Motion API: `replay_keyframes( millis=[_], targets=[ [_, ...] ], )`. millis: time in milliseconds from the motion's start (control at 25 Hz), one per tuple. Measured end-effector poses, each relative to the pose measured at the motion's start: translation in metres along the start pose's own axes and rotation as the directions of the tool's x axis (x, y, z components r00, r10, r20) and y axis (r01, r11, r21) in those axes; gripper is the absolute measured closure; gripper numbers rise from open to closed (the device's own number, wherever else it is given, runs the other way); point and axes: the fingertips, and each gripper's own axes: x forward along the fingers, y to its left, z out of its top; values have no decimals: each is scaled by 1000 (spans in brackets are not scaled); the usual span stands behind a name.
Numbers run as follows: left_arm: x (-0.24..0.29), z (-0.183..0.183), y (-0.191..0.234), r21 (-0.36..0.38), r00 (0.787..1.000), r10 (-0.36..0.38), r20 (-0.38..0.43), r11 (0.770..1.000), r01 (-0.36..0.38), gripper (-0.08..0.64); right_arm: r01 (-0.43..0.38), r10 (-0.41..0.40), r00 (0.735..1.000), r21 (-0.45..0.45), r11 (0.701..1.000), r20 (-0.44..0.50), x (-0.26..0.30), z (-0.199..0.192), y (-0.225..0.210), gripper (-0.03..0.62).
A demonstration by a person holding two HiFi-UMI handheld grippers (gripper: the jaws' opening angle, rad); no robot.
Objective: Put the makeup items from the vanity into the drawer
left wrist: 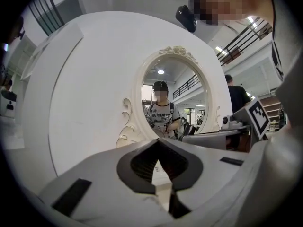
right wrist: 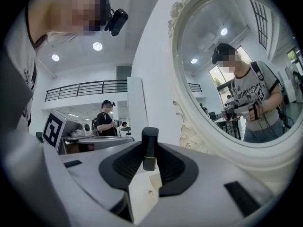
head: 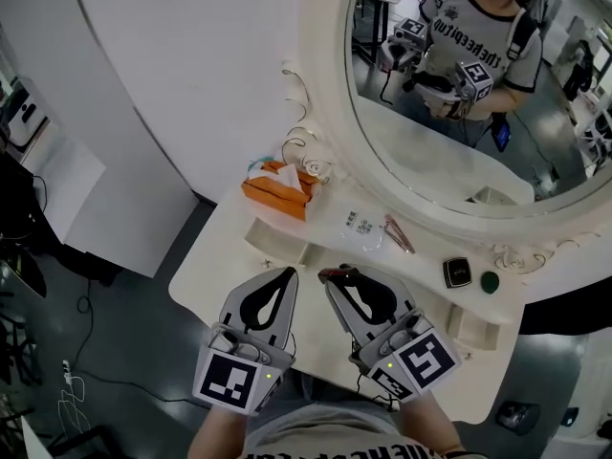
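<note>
The right gripper (right wrist: 150, 145) grips a black lipstick tube (right wrist: 150, 138) between its pads, above the vanity's (head: 421, 256) near edge. The left gripper (head: 286, 275), just beside it, is closed and empty. A compact (head: 457, 273) lies farther right.

White wall (head: 191, 84), grey floor (head: 143, 323) (trailing cables (head: 72, 390))

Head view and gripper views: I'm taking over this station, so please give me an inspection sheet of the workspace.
Surface: white vanity, items lie near the mirror.
Job's things: lipstick in right gripper; compact, dark round item, clips, clear packet on vanity; drawer not seen.
Clutter: orange tissue box.
Grippers: left gripper shut, empty; right gripper shut on lipstick.
Cables: cable on floor, left.
Surroundings: mirror, grey floor.
</note>
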Motion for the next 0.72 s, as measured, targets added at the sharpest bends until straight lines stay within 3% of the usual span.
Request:
replay_keyframes(
  millis=[280, 720],
  targets=[
    [0, -17, 22, -37, 996, -27, -91, 999, 24, 545, 26, -26, 998, 5, 1000, -51, 28, -17, -2, 476],
    [2, -34, 56, -72, 990, -69, -126, 996, 60, 545, 68, -63, 987, 28, 997, -148, 77, -57, -8, 476]
  ],
)
